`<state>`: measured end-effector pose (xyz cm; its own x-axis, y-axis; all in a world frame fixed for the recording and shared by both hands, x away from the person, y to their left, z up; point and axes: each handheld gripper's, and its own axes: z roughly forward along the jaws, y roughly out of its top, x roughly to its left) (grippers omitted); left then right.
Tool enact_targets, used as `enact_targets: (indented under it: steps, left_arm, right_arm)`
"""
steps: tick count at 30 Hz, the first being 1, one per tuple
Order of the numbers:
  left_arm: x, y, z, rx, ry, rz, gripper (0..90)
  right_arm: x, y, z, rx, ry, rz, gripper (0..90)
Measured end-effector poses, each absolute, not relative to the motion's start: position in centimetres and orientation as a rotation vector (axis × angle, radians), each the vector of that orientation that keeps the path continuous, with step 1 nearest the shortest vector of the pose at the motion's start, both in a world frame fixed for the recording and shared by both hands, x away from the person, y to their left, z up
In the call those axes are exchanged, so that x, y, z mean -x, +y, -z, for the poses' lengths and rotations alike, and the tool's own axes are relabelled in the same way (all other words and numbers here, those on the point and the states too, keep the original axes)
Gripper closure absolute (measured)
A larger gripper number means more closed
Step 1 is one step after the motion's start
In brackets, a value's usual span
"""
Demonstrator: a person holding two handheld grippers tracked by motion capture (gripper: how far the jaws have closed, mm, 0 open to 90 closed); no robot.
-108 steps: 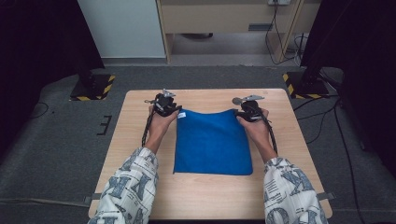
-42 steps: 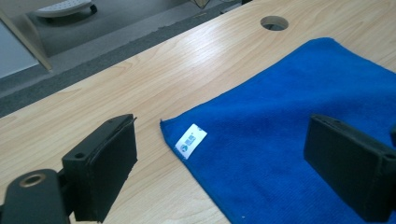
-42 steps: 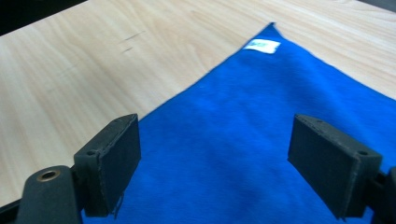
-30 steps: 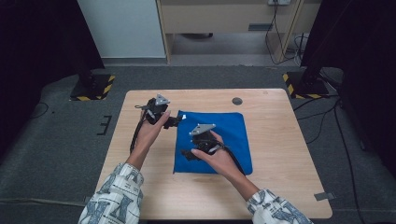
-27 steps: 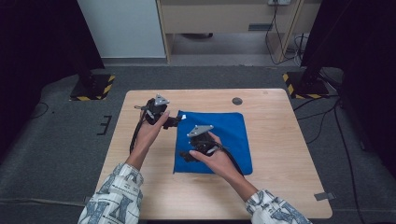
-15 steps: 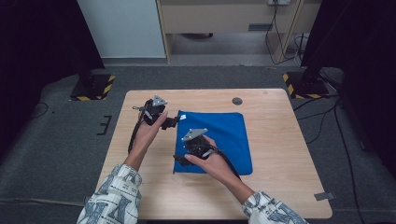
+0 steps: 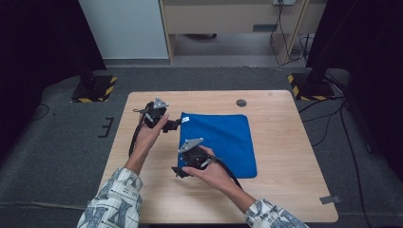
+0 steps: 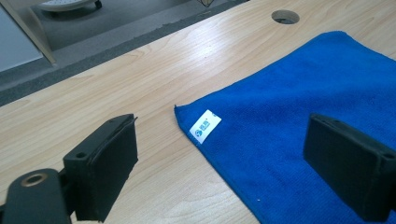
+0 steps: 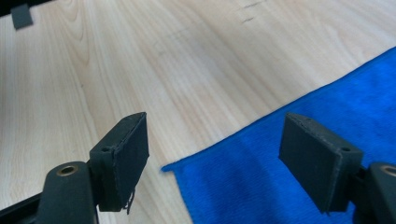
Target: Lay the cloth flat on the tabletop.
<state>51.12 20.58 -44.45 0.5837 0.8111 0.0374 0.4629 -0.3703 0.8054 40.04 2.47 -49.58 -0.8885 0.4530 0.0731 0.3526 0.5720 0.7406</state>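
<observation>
The blue cloth (image 7: 219, 142) is lying flat on the table (image 7: 285, 190). The right gripper (image 9: 215, 154) is hanging over its near-left corner, jaws wide but just closing, nothing gripped; the left gripper (image 8: 219, 158), jaws wide, is straddling the labelled corner. Probably both should be sinking until a pad slips under the hem.
</observation>
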Motion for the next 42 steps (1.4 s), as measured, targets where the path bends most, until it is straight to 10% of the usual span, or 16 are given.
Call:
enact_targets:
  steps: [23, 33, 42]
  left_arm:
    - [-50.9, 21.4, 44.5, -2.024, 1.015, -0.563, 9.5]
    - [-50.9, 21.1, 44.6, -2.026, 1.009, -0.559, 9.5]
    - [-50.9, 21.0, 44.8, -2.031, 1.016, -0.551, 9.5]
  right_arm:
    - [-38.5, 2.6, 51.2, -0.622, 2.707, -1.163, 65.8]
    - [-38.7, 3.3, 52.2, -0.668, 2.707, -1.104, 47.0]
    - [-39.0, 3.3, 52.4, -0.679, 2.676, -1.044, 69.0]
